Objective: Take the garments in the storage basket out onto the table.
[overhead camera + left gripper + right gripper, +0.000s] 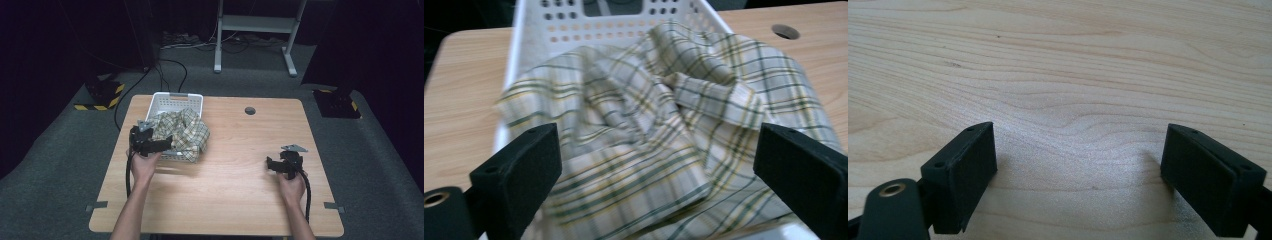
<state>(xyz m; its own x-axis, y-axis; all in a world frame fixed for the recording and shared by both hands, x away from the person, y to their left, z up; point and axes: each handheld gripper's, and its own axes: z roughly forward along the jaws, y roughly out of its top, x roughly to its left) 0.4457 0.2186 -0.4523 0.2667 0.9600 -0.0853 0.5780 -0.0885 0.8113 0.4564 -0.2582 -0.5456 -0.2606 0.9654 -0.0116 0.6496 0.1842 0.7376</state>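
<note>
A wooden table [225, 175] carries a white basket [177, 102] at its far left, its inside mostly hidden by a checked cloth [182, 132] spilling over the near rim, the left gripper [167, 143] beside it with fingers [519, 175] wide, the right gripper [270, 163] well apart over bare wood, equally wide.

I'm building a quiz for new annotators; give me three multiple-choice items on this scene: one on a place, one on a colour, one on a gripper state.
1. Where does the plaid cloth lie?
A. heaped in the white basket, spilling over its near rim
B. flat on the bare table
C. on the floor

2. What colour is the basket?
A. blue
B. white
C. red

3. How stand the jaws of the left gripper?
A. shut on the cloth
B. shut and empty
C. open, facing the cloth

A: the high view shows the heap. B: white perforated walls. C: jaws stand wide apart.
</note>
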